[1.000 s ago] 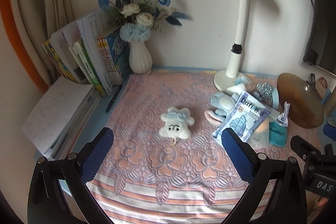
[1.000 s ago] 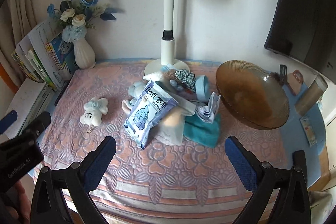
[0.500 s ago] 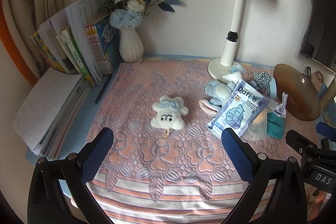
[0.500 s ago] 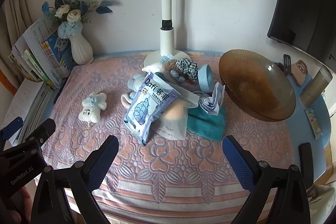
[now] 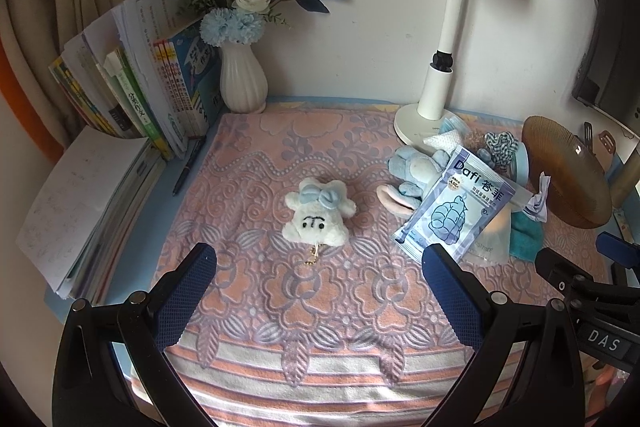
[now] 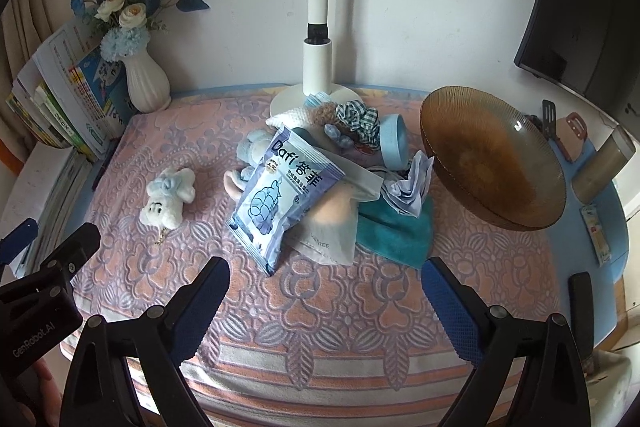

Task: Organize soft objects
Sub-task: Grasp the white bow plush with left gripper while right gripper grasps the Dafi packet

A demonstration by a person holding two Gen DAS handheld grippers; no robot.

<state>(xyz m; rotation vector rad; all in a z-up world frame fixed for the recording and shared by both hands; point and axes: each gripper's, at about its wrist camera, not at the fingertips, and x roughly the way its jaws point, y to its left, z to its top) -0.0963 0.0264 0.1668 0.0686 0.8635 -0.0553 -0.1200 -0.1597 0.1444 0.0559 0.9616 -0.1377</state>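
Left wrist view: left gripper (image 5: 316,269) was spread wide, nothing between its jaws, hanging above the mat (image 5: 256,155). White plush (image 5: 318,213) lay alone at centre, just beyond the fingertips at 12 o'clock, face up, blue bow on top, small chain at its near edge. It looked light and squashy; best pinched across the fat body, not by the bow or the chain. The pile sat at 2 o'clock: blue plush (image 5: 414,169) half under the wipes pack (image 5: 456,207), teal cloth (image 5: 526,237) mostly covered. Bowl (image 5: 566,173) at 3 o'clock, partly cut off by the right gripper's body. Vase (image 5: 242,79) at 11, books (image 5: 132,95) at 10, lamp (image 5: 438,91) at 1 with its head cropped.

Right wrist view: right gripper (image 6: 324,285) also spread wide and empty, over the mat's near edge. Wipes pack (image 6: 282,197) at 12 o'clock topped the pile; probably slick film, floppy, likely to slide, so grip an edge seam. Under it a clear pouch (image 6: 332,227), contents unclear. Teal cloth (image 6: 396,227) at 1 looked limp, take a bunched fold. Scrunchie (image 6: 358,117) and paper wad (image 6: 410,183) sat behind. Blue plush (image 6: 250,153) was mostly hidden. White plush (image 6: 168,197) at 10, well apart from the pile. Bowl (image 6: 492,157) at 2 was empty, tilted; what propped it could not be told.
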